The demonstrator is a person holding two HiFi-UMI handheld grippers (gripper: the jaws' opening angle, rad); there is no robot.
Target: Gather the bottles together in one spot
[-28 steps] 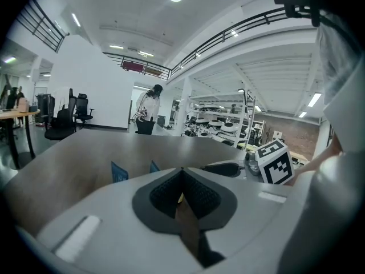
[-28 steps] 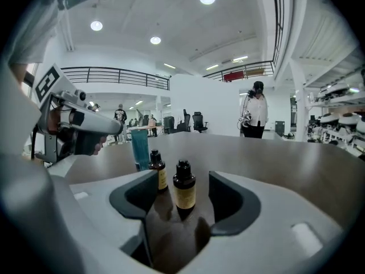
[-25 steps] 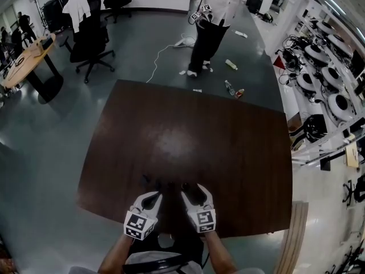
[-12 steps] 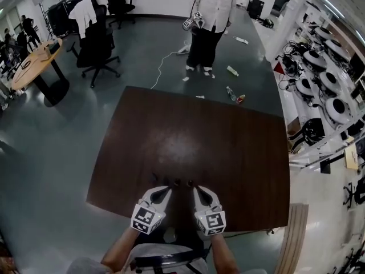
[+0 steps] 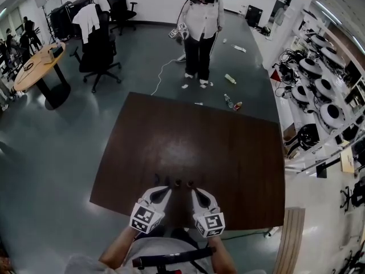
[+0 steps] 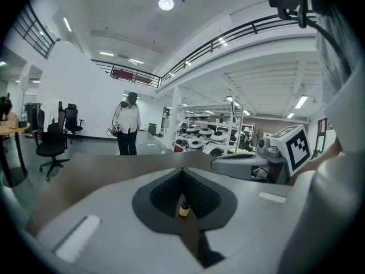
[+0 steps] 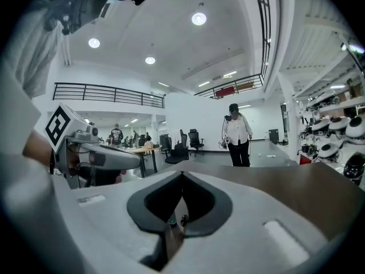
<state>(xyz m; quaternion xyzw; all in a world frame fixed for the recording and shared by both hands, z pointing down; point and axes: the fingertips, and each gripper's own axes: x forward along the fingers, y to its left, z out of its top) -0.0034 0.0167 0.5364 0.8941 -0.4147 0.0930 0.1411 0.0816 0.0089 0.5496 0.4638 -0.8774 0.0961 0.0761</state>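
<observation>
Small dark bottles (image 5: 178, 182) stand close together on the brown table (image 5: 228, 153) near its front edge, just beyond both grippers' tips. My left gripper (image 5: 164, 192) and right gripper (image 5: 195, 193) hover side by side above the table, pointing away from me. In the left gripper view the left gripper (image 6: 182, 169) has its tips meeting, and a tiny yellow-labelled bottle (image 6: 183, 209) shows on the table through the gap below them. In the right gripper view the right gripper (image 7: 182, 173) is shut with nothing in it, and two small bottles (image 7: 178, 221) show through its gap.
A person (image 5: 199, 27) stands on the floor beyond the table's far edge, holding grippers. Loose bottles (image 5: 230, 79) lie on the floor near there. Office chairs (image 5: 97, 50) and a round table (image 5: 34, 67) stand at far left, shelves of equipment (image 5: 319, 84) at right.
Both grippers have risen off the table and drawn back toward me, and they now sit closer together. The bottles stay on the table in front of them.
</observation>
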